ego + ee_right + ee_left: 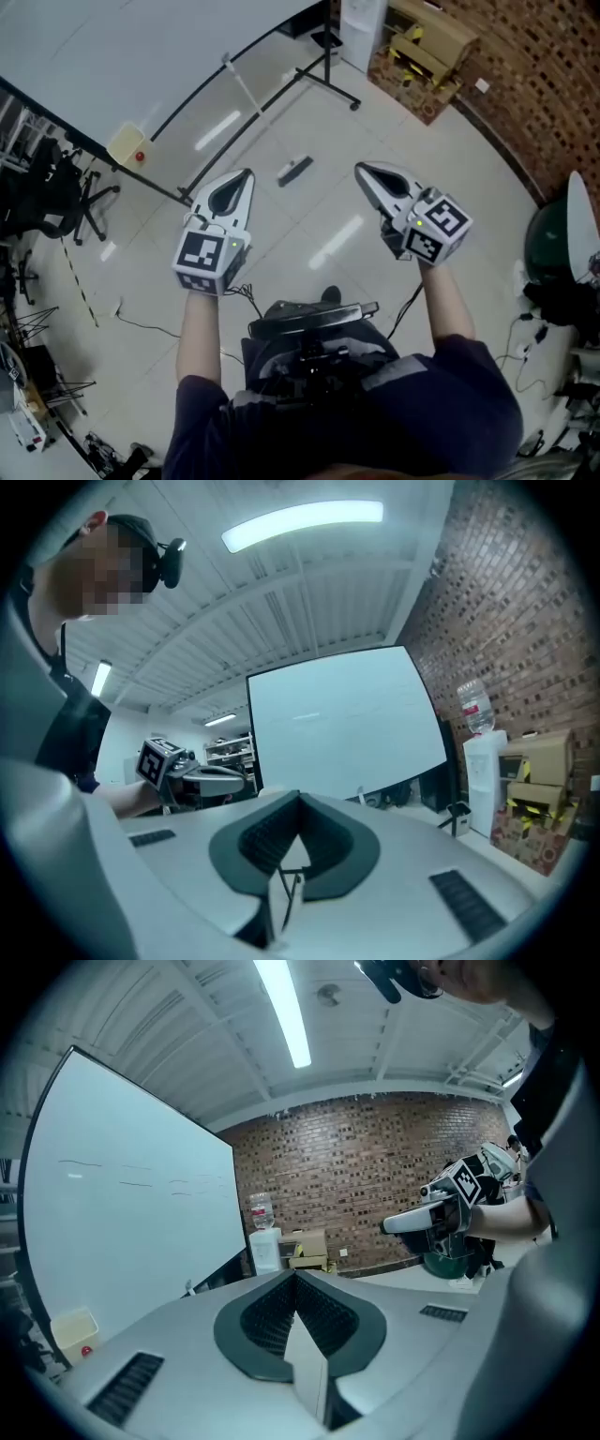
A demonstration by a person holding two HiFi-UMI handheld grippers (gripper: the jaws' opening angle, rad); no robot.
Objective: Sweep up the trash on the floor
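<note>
Both claws fully closed and empty: left gripper (pixel 242 180) and right gripper (pixel 367 175) are held up side by side facing the broom (pixel 294 170) on the floor (pixel 394 141) ahead, well apart, probably pre-grab; trash not discernible.

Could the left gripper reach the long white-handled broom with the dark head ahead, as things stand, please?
Probably yes: only bare pale floor lies between the left gripper and the white-handled broom, though its jaws are shut and must open first.
</note>
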